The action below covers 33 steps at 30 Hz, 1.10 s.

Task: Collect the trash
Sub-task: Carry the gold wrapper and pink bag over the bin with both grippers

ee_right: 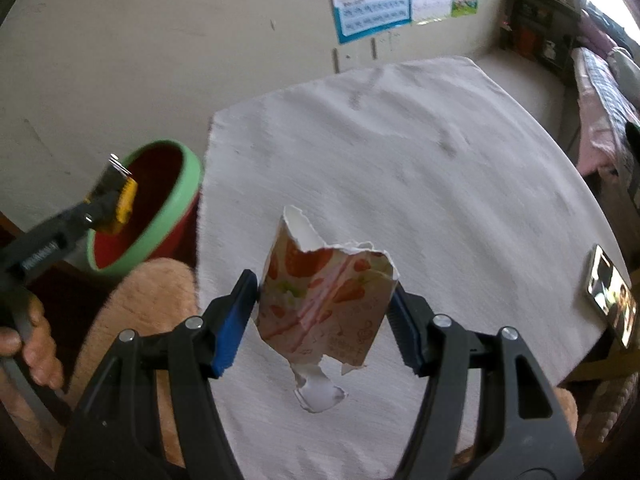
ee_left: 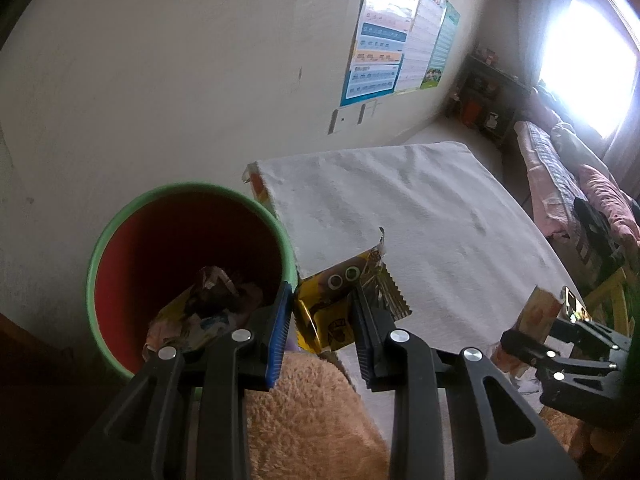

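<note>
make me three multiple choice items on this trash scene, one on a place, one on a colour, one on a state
1. Where is the bin?
A. left of the white cloth
B. on the cloth
C. under the phone

2. What colour is the bin's rim?
A. blue
B. green
C. black

3. What is the state of the right tongs?
A. open, holding nothing
B. out of view
C. shut on the pink torn carton

Answers: 1 A, the bin stands beside the cloth's left edge; 2 B, a green band rings the red inside; 3 C, both pads press the carton's sides.
</note>
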{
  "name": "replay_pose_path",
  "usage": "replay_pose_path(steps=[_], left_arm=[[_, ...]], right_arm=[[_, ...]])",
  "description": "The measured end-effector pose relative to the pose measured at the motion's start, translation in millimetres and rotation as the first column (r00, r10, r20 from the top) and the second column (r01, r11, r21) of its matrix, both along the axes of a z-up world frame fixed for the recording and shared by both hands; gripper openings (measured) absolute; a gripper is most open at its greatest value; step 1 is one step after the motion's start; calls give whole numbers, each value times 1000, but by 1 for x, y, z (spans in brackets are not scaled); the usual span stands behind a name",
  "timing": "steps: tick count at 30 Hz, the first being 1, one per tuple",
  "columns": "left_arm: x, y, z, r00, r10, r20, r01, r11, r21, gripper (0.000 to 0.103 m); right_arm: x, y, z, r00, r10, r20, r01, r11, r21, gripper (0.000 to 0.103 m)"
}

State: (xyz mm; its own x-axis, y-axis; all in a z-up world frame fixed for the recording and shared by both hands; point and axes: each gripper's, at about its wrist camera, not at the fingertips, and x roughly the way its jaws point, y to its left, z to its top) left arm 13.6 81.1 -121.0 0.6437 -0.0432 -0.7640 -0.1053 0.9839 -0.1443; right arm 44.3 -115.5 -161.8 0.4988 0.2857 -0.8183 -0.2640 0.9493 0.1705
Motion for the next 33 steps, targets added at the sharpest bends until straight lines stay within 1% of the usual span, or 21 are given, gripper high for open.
replay_pose_path(steps=[6,16,26,33], left_arm=[[-1,15,-3,999,34,-2,-34,999,-1,28],[-3,44,-10,995,101,-14,-101,995,12,28],[-5,80,-14,981,192,-19,-191,981,27,28],[-5,102,-22,969,243,-36,-243,970,17,28]], right_arm=[[7,24,12,999,40,15,-41,999,34,62],[14,58,22,994,101,33,-102,994,46,62],[23,94,24,986,162,28,-164,985,60,62],[31,127,26,975,218,35,-220,974,46,62]])
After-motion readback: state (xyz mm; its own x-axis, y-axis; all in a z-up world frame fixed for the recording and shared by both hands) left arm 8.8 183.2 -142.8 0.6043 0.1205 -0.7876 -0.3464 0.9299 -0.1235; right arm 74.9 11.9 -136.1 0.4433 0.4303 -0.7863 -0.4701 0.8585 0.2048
